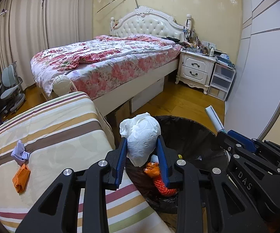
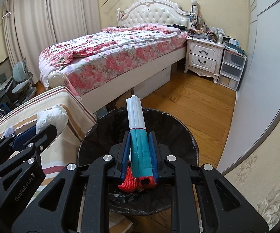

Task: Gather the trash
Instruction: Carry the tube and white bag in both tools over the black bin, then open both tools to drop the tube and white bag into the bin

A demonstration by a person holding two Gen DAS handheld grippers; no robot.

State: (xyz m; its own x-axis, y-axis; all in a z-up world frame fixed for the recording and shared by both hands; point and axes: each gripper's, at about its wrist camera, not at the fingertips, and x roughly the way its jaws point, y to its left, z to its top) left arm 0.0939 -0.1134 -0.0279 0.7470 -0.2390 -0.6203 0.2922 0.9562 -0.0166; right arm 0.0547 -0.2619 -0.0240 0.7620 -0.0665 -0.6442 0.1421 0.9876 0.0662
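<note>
The left tongs point(image 1: 142, 151) are squeezing a white tissue point(image 1: 140, 136), and the right tongs point(image 2: 139, 153) are pinching a folded packet point(image 2: 138, 134) that is white at the far end and teal at the near end. Both are hanging by the bin point(image 2: 186, 141), which is lined with a black bag and is sitting on the floor just right of the striped bed point(image 1: 52, 126). The packet is standing long and thin, pointing away from the tongs, and it is sitting right over the middle of the bin's mouth. The tissue is only over the bin's left rim, close to the striped bed's edge. So the right hand looks nearer to a clean drop, while the left one probably needs to go a little more to the right first. Inside the bin some orange rope point(image 2: 129, 183) is already lying at the bottom. More trash is waiting far left on the striped bed: a small white scrap point(image 1: 20, 152) and an orange wrapper point(image 1: 21, 178) just near it.
</note>
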